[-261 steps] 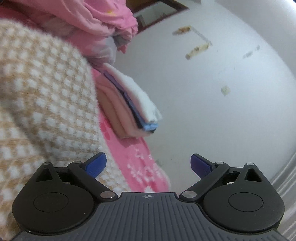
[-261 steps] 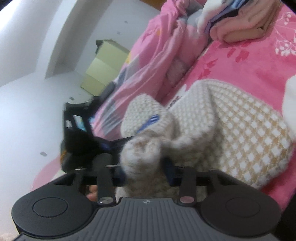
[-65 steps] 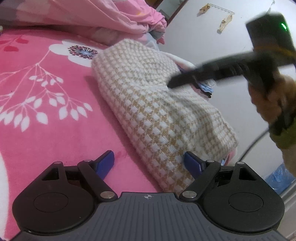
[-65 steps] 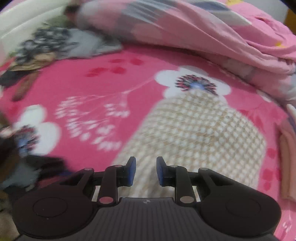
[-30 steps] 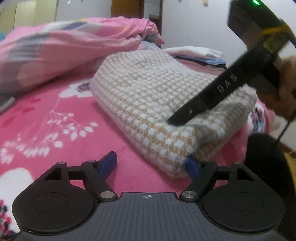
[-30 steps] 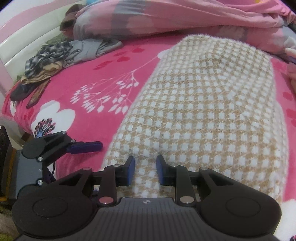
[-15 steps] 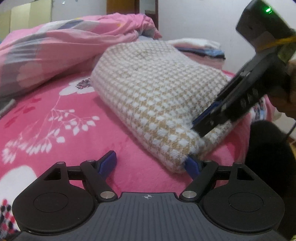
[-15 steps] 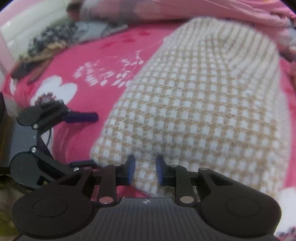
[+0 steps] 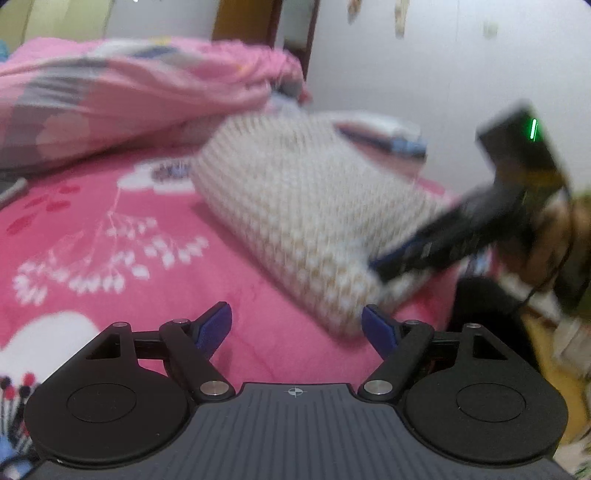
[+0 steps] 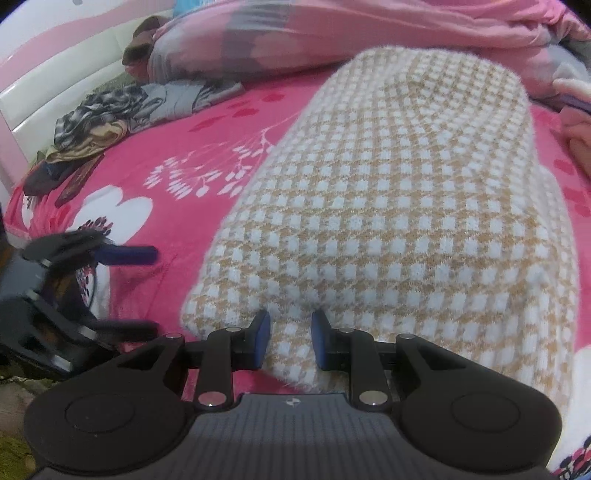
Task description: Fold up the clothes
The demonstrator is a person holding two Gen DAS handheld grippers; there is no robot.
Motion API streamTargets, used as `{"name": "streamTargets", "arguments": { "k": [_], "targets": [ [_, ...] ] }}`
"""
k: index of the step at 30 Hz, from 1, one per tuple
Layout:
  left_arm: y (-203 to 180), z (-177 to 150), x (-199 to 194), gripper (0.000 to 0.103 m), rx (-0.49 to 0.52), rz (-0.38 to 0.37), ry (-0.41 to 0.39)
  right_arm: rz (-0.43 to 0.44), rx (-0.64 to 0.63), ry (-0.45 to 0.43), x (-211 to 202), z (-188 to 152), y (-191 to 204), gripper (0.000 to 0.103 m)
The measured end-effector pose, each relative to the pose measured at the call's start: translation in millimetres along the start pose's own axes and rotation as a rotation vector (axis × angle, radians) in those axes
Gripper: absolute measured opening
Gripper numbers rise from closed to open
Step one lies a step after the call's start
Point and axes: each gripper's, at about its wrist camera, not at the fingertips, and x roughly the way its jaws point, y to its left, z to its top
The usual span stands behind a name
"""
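The folded checked sweater (image 10: 399, 206) fills the centre and right of the right wrist view, lying on the pink floral bedspread (image 10: 177, 184); bare bedspread stretches to its left, bounded at upper left by a heap of dark clothes (image 10: 92, 122) and at the top by a bunched pink quilt (image 10: 332, 33). The right gripper (image 10: 290, 339) angles down, its pads clenched on the sweater's near edge. The left gripper (image 9: 297, 325), low in its own frame, stands released just before the sweater's near corner, with nothing between its pads.
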Motion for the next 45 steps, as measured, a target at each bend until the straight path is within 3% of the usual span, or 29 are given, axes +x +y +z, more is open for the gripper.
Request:
{"name": "streamTargets", "arguments": {
  "k": [3, 5, 8, 9, 12, 15, 20, 22, 24, 32, 35, 40, 45],
  "targets": [
    [-6.6, 18.6, 4.3, 0.074, 0.013, -0.044, -0.089, 0.0, 0.019, -0.033, 0.0, -6.4, 0.5, 0.025],
    [-12.0, 29.1, 18.7, 0.058, 0.028, -0.057, -0.11, 0.002, 0.032, -0.051, -1.3, -9.1, -0.9, 0.025],
    [-15.4, 34.6, 50.7, 0.035, 0.026, -0.077, -0.043, 0.002, 0.045, -0.072, -5.3, -12.2, -2.0, 0.025],
    [-16.6, 32.5, 61.8, 0.033, 0.024, -0.074, -0.007, 0.003, 0.053, -0.078, -7.0, -13.1, -2.7, 0.025],
    [-25.4, 23.9, 66.8, 0.033, 0.092, -0.045, -0.014, 0.017, 0.09, -0.082, -13.9, -13.7, -7.3, 0.026],
    [-26.2, 23.3, 64.2, 0.033, 0.099, -0.035, 0.001, 0.0, 0.115, -0.087, -30.8, -2.4, -13.4, 0.026],
    [-24.4, 22.5, 64.0, 0.033, 0.099, -0.032, 0.001, -0.186, 0.035, -0.238, -65.8, 23.9, -17.8, 0.026],
    [-23.5, 22.6, 64.7, 0.033, 0.088, -0.04, 0.001, -0.245, 0.01, -0.209, -51.5, 23.5, -25.0, 0.026],
    [-20.8, 22.1, 65.2, 0.033, 0.074, -0.06, -0.001, -0.3, -0.045, -0.121, -13.1, 6.8, -34.5, 0.028],
    [-1.1, 65.7, 44.6, 0.033, 0.059, -0.15, -0.073, -0.339, -0.009, -0.202, -17.2, -11.9, -28.0, 0.028],
    [-3.7, 97.3, 67.8, 0.033, 0.153, -0.117, -0.097, -0.351, 0.005, -0.245, -18.0, -18.5, -24.7, 0.029],
    [-14.5, 145.0, 144.9, 0.033, 0.236, -0.085, -0.062, -0.354, 0.035, -0.328, -20.3, -33.8, -20.9, 0.029],
    [-20.1, 156.4, 230.3, 0.033, 0.237, -0.041, 0.092, -0.355, 0.043, -0.383, -22.8, -45.9, -19.0, 0.029]
  ]
}}
